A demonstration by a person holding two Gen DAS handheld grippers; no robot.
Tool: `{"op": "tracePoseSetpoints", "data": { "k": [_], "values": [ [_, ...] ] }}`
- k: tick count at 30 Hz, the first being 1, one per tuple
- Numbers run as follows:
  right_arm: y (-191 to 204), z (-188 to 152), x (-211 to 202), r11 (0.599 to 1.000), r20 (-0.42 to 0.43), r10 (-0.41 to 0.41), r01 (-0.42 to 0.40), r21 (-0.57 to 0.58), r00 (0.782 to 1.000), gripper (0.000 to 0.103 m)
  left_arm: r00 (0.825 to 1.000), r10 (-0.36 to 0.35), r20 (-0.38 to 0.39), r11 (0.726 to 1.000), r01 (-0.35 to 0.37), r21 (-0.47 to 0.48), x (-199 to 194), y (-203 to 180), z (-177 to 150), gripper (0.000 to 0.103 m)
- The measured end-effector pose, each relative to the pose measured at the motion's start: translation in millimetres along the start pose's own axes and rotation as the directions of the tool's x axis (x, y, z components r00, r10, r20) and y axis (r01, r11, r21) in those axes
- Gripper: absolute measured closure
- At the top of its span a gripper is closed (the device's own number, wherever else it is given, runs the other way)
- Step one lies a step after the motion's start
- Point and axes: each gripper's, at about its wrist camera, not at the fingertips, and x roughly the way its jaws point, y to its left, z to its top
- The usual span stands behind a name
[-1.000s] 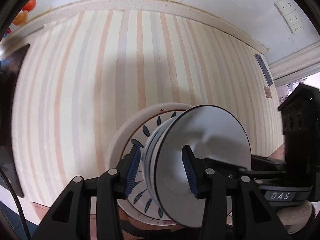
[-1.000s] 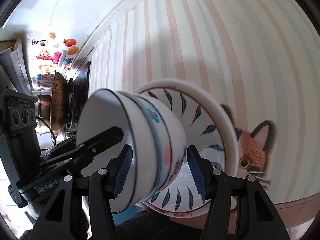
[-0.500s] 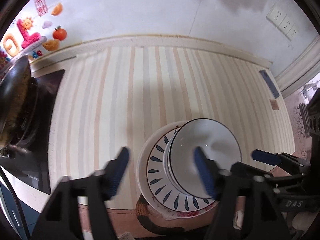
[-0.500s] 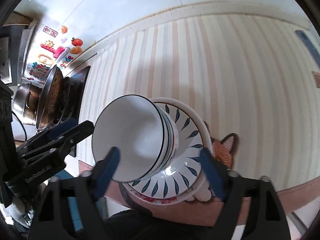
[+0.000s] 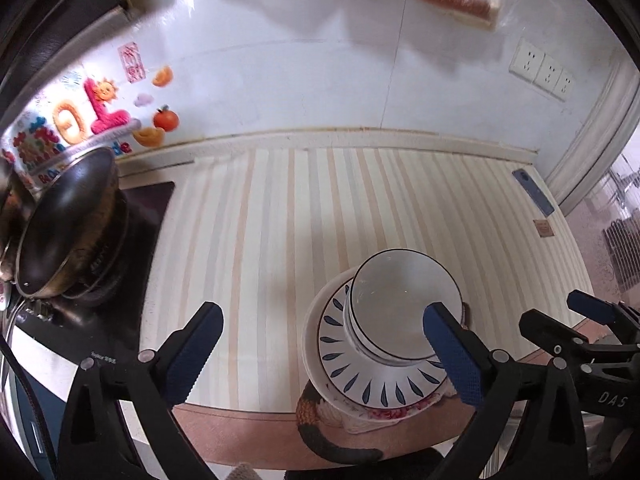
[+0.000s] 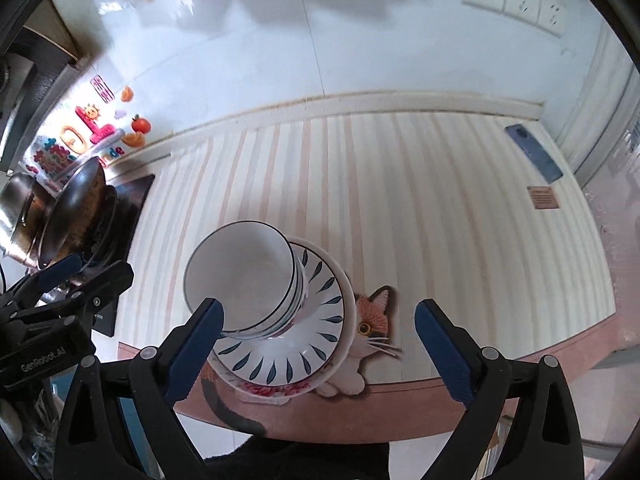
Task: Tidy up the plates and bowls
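Both grippers hang above the striped counter [image 5: 280,216] with nothing between their blue pads. Left gripper [image 5: 324,354] has its jaws spread wide, one pad over bare counter and the other in front of the stack's right edge in its view. Right gripper [image 6: 320,348] is equally wide open, its left pad overlapping the bowl rim in its view and its right pad over bare counter.

A stack of white bowls [image 5: 404,308] with dark rims sits nested on a white plate with blue leaf marks [image 5: 344,352]. That plate rests on a larger white plate [image 6: 349,304], and a red-patterned rim [image 6: 276,390] shows beneath at the front. The whole pile stands near the counter's front edge on a cat-shaped mat [image 6: 374,320].

To the left, a dark pan [image 5: 60,220] sits on a black cooktop [image 5: 148,208]. A phone [image 6: 534,154] lies near the far right corner of the counter, close to the white tiled wall [image 5: 320,72].
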Motion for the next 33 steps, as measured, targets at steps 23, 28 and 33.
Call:
{"op": "tracePoseSetpoints", "data": {
  "k": [23,28,33],
  "values": [
    [0,-99,-162,0.995,0.201,0.025,-0.005,-0.097,0.979,0.003,0.970,0.131,0.204,0.990,-0.116,-0.086,-159,-34,-92,0.000],
    [-1,-131,-195,0.995,0.233,0.025,-0.002,-0.096,0.972,0.003,0.959,0.150,0.239,0.987,-0.132,-0.093,-191,-37,-117,0.000],
    [1,-162,-227,0.995,0.262,0.027,-0.002,-0.096,0.965,0.003,0.956,0.140,0.256,0.988,-0.117,-0.104,-217,-37,-140,0.000]
  ]
}}
